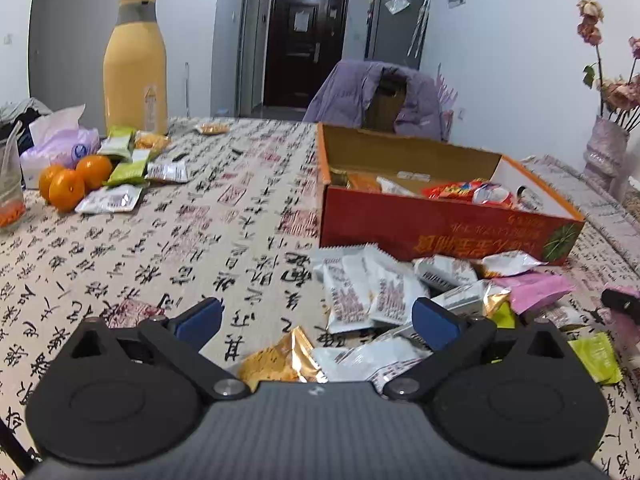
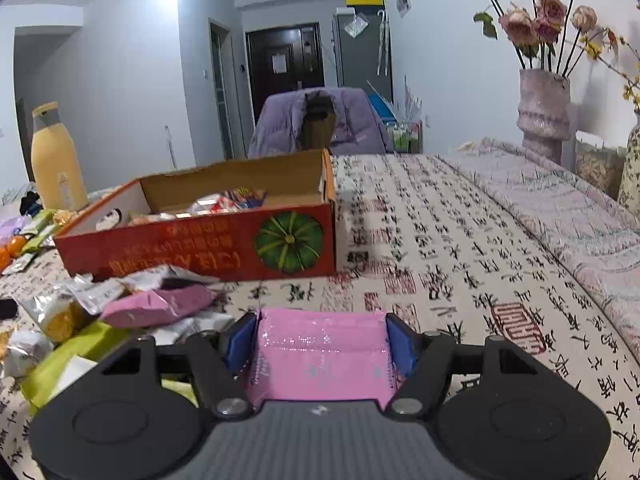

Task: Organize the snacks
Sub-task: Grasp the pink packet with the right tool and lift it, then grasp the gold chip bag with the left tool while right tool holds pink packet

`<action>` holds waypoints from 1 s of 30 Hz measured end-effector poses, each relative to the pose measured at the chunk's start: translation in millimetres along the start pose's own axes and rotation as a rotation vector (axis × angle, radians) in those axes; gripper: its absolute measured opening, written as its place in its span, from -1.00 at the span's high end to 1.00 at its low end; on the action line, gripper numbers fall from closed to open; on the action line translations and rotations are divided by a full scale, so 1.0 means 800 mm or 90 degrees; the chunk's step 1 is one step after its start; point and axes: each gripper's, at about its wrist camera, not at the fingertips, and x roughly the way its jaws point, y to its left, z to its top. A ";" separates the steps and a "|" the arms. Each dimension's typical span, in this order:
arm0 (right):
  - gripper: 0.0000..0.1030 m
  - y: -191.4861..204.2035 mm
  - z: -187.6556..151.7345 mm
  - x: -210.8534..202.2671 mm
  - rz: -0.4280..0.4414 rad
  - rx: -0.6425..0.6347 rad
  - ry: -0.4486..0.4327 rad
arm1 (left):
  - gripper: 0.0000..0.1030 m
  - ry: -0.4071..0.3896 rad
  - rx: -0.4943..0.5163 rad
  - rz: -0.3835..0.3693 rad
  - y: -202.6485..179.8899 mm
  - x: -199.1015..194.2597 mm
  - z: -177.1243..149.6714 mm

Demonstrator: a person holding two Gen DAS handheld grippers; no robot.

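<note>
Print on the red box reads upside down and too blurry to make out. The pink packet has its near end hidden under the gripper body. At 9 o'clock, the oranges get clipped by the frame edge.

1. A lived-in home — a dining or living room of a flat, with a dark entrance door at the end of a short hallway.
2. A grey refrigerator stands beside that door.
3. A purple padded jacket hangs over a chair back at the table.
4. The table wears a calligraphy-print tablecloth, strewn with household bits — mandarins, a tissue pack, a yellow bottle.
5. A vase of dried roses stands by the wall.
</note>
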 end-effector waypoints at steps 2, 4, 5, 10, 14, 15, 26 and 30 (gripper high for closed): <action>-0.31 0.002 0.001 -0.002 0.001 0.001 -0.008 | -1.00 0.019 0.000 0.003 0.001 0.008 0.001; -0.31 0.001 0.002 -0.002 0.001 0.004 -0.011 | -1.00 0.031 -0.008 -0.007 0.003 0.013 0.003; -0.31 0.001 0.002 -0.002 0.001 0.006 -0.012 | -1.00 0.036 -0.013 -0.016 0.003 0.015 0.004; -0.31 -0.002 0.000 0.001 -0.002 0.011 -0.009 | -1.00 0.054 -0.002 0.007 0.001 0.021 0.005; -0.31 -0.006 -0.003 0.001 -0.005 0.016 -0.007 | -1.00 0.062 -0.016 0.025 0.022 0.018 0.005; -0.31 -0.007 -0.003 0.002 -0.005 0.017 -0.008 | -0.99 0.067 -0.017 0.028 0.027 0.017 0.004; -0.31 0.003 -0.006 -0.001 -0.007 0.012 -0.004 | -0.95 0.073 -0.005 0.020 0.054 -0.008 -0.006; -0.31 0.007 -0.008 -0.006 -0.011 0.012 -0.004 | -0.95 0.069 0.009 0.010 0.062 -0.022 -0.009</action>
